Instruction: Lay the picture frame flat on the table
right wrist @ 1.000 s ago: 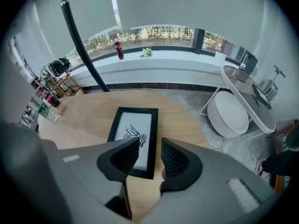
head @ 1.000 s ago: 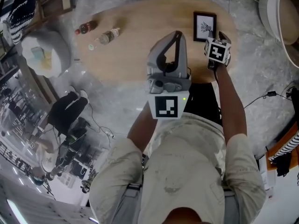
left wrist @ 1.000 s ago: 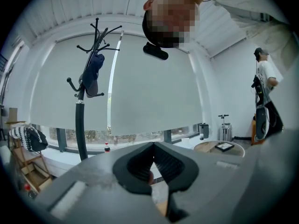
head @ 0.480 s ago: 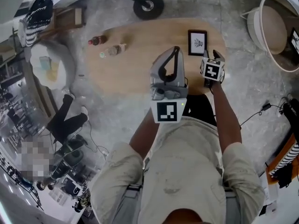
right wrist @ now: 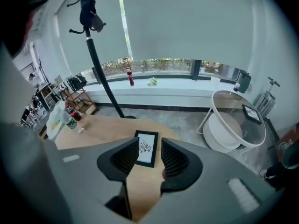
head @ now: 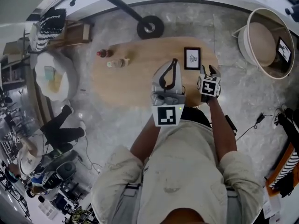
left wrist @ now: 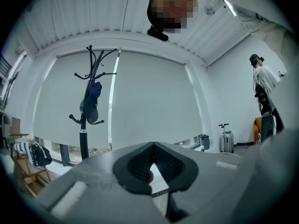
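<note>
The black picture frame (head: 192,58) with a white print lies flat, face up, on the oval wooden table (head: 131,83) near its far right end. In the right gripper view the picture frame (right wrist: 145,148) shows between the jaws, well ahead of them. My right gripper (head: 209,71) is open and holds nothing, hovering over the table's near right edge, just short of the frame. My left gripper (head: 171,66) is raised above the table's middle. In its own view the left gripper (left wrist: 152,148) points up at a window blind with its tips together, empty.
Two bottles (head: 103,53) (head: 119,62) lie at the table's far left. A coat rack's round base (head: 150,27) stands behind the table. A white round stand (head: 261,43) is to the right and a small white side table (head: 51,76) to the left.
The head view has pulled up and back, so the table looks smaller. Both grippers have drawn back toward the near edge, and the right one is farther from the frame.
</note>
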A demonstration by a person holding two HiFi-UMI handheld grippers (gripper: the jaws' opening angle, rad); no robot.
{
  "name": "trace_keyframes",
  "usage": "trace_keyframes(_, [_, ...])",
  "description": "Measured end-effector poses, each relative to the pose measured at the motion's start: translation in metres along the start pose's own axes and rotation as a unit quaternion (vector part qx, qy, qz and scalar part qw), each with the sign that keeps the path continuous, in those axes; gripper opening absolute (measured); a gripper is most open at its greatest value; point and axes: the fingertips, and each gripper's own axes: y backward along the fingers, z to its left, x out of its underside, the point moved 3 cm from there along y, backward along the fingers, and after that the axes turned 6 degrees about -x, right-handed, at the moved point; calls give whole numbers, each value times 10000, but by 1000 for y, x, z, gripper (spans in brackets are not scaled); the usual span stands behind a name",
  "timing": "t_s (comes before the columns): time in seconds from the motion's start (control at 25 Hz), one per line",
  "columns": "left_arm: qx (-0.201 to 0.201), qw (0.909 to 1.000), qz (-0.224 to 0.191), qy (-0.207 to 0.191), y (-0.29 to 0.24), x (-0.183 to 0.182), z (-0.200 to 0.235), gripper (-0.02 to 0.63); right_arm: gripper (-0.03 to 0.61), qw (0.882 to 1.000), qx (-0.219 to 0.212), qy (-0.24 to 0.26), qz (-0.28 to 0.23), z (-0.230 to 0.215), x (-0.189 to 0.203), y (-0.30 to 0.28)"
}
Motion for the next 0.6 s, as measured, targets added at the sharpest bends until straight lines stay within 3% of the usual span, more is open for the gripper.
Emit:
trace_keyframes(0.32, [42,9999,-117,25,3,-21,-4,5,152,9986,-50,103,-522,0,-26,49])
trace_keyframes(0.6, [-130,9998,-120,117,-5,-36,-2,5,152,9900,-29,467,-1331,0,-88,97])
